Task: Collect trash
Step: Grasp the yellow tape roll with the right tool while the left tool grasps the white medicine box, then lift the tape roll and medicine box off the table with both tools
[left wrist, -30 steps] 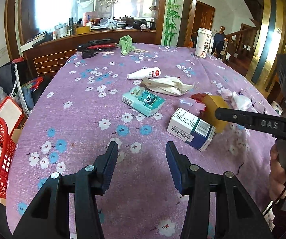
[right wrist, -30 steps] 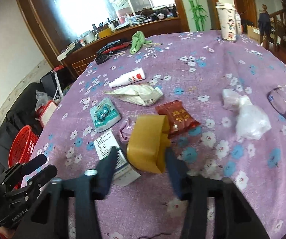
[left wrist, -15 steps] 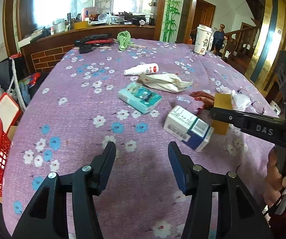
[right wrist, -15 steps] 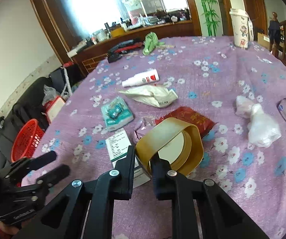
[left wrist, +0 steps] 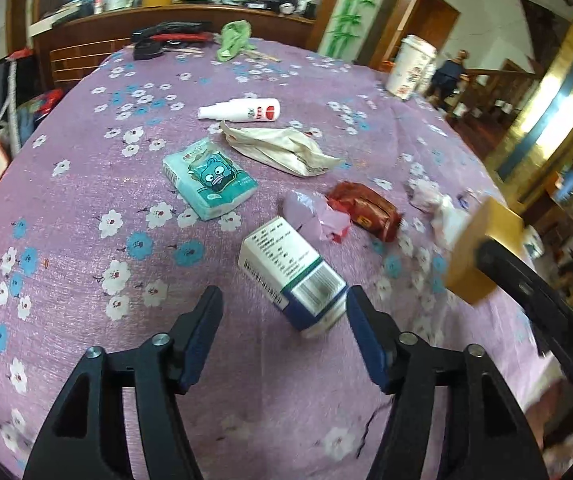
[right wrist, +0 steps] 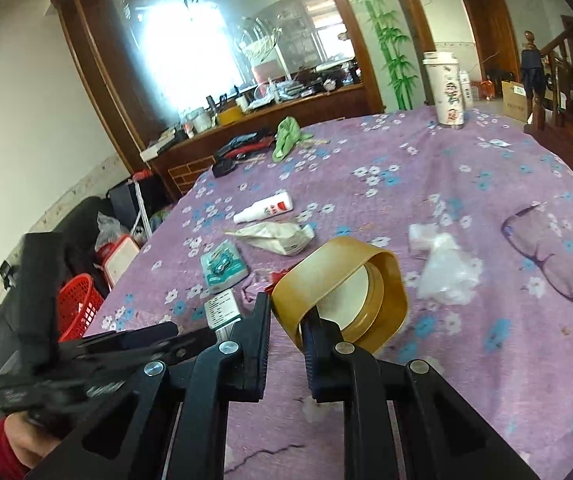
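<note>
1. My right hand-held gripper [right wrist: 286,316] is now clamped on the wall of the gold cap [right wrist: 342,288]. A second ago its jaws stood apart on either side of the cap, which then sat on the tabletop [right wrist: 466,168]. The cap now hangs clear of the cloth, tilted, with its white inner disc facing me.
2. In the left wrist view the gold cap [left wrist: 482,248] shows at the right edge, gripped by the dark finger of the right gripper, and blurred.
3. My left hand-held gripper [left wrist: 282,312] is opening, its jaws wider than a second ago. It has closed in on the white and blue box [left wrist: 290,272]. The box's near end lies between the fingertips, but the pads do not press on it.
4. The box lay farther ahead and to the right before. It now sits in the near middle of the tabletop, just beside the crumpled lilac wrapper [left wrist: 310,216] and the red packet [left wrist: 366,208].
5. The tissue pack [left wrist: 210,180], the beige pouch [left wrist: 286,148] and the white spray bottle [left wrist: 242,111] lie where they were, toward the tabletop's middle.
6. Writing: the box carries a barcode and small print, too fine for me to read. The tissue pack has a cartoon face; the bottle has a red label I cannot make out.
7. The red basket [right wrist: 76,308] stands off the tabletop's left edge.
</note>
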Motion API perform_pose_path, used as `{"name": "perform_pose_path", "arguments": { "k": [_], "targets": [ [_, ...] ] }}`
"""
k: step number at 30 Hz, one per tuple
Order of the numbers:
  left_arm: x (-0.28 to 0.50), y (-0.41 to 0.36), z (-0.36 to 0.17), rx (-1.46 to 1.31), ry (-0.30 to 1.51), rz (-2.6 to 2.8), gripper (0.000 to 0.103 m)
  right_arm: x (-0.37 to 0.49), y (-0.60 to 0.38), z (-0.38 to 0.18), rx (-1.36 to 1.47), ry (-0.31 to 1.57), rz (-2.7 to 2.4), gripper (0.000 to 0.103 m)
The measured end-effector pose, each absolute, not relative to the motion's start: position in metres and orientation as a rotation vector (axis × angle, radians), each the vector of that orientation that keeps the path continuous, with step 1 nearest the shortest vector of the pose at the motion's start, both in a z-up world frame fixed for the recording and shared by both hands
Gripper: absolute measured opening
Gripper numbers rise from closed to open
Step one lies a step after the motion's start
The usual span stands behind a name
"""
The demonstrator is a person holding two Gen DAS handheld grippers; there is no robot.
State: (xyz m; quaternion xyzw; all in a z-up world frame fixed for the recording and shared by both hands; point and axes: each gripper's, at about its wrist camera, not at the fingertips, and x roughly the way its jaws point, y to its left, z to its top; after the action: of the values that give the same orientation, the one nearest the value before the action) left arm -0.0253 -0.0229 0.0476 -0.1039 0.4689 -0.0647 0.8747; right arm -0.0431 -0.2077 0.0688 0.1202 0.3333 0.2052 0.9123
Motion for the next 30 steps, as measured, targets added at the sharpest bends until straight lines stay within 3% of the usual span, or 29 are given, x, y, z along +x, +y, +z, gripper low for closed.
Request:
{"name": "perform_pose_path", "arguments": {
  "k": [17, 20, 22, 25, 30],
  "targets": [
    [0.008, -0.038, 0.013, -0.159, 1.068, 0.064, 0.07, -0.066, -0.273, 0.068, 0.304, 0.665, 0.422, 0.016],
    [0.005, -0.028, 0.013, -0.15, 1.061, 0.067, 0.063, -0.066, -0.273, 0.066, 0.299, 0.675, 0.431, 0.016],
    [0.002, -0.021, 0.013, -0.135, 1.056, 0.061, 0.049, -0.065, -0.271, 0.064, 0.292, 0.686, 0.44, 0.016],
    [-0.001, -0.014, 0.014, -0.115, 1.056, 0.044, 0.036, -0.063, -0.268, 0.062, 0.278, 0.699, 0.45, 0.016],
    [-0.008, -0.009, 0.014, -0.078, 1.045, 0.006, 0.033, -0.061, -0.262, 0.061, 0.264, 0.719, 0.462, 0.016]
  ]
}}
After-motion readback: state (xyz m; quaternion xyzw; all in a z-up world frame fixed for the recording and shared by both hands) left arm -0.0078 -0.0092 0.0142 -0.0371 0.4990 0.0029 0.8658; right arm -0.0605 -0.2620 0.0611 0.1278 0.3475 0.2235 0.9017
